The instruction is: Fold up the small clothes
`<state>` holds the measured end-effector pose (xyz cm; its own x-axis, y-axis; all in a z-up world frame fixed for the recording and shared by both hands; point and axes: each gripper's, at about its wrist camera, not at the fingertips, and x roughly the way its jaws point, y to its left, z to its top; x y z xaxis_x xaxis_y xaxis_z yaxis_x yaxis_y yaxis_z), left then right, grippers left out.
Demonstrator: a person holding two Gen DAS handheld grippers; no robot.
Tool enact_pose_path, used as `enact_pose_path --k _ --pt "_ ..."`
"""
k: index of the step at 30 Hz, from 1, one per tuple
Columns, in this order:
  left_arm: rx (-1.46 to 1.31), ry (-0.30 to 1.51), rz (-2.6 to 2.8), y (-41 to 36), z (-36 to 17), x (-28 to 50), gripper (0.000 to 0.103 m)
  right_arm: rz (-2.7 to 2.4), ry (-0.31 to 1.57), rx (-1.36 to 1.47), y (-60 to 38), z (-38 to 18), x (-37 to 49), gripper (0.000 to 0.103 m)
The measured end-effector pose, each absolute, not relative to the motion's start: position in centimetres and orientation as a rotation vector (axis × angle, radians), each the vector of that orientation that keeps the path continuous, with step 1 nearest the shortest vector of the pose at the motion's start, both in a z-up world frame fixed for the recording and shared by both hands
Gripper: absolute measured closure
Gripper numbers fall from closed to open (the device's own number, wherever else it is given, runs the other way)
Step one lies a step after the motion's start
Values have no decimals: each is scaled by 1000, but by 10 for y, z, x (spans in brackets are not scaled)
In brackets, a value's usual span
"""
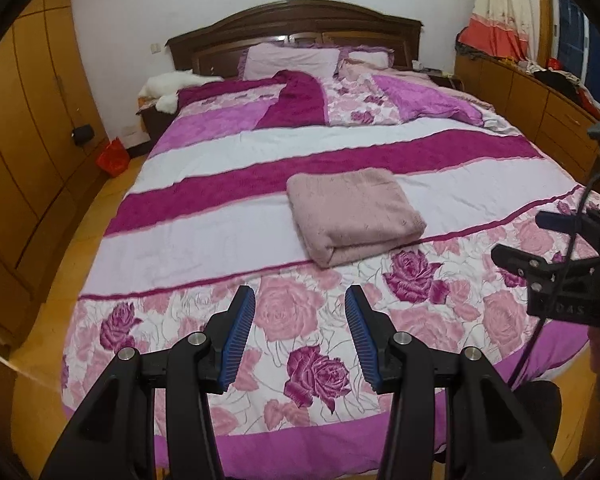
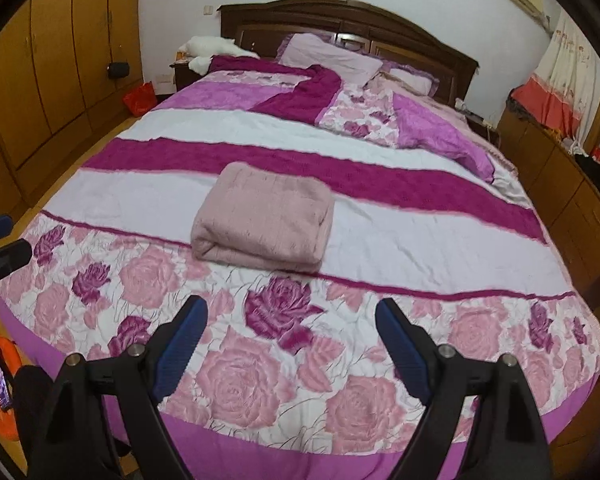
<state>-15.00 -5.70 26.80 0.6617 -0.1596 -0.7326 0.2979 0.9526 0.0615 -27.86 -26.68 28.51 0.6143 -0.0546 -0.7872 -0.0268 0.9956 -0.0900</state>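
Observation:
A dusty-pink cloth (image 1: 352, 216) (image 2: 264, 216) lies folded into a thick rectangle on the bed cover (image 1: 220, 232) (image 2: 420, 232), across the white stripe and the rose-printed border. My left gripper (image 1: 299, 292) hovers over the foot of the bed, short of the cloth, open with a modest gap and nothing between its blue pads. My right gripper (image 2: 291, 302) hangs beside it, also short of the cloth, jaws spread wide and empty. Each wrist view catches the other gripper at its edge: the right gripper (image 1: 520, 238) and the left gripper (image 2: 12, 238).
Wooden wardrobes (image 1: 28, 140) line the left wall and low cabinets (image 1: 540, 108) with piled clothes line the right. Pillows (image 1: 292, 60), a turned-back quilt and a white plush toy (image 1: 168, 84) sit by the headboard. A red bag (image 1: 112, 156) stands on the floor.

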Motion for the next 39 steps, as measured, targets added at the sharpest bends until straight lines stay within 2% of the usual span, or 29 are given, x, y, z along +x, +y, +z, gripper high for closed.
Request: enact_pose_path --k 39 --pt "136 1107 -211 -48 98 -131 79 -11 1268 18 -289 91 -287 14"
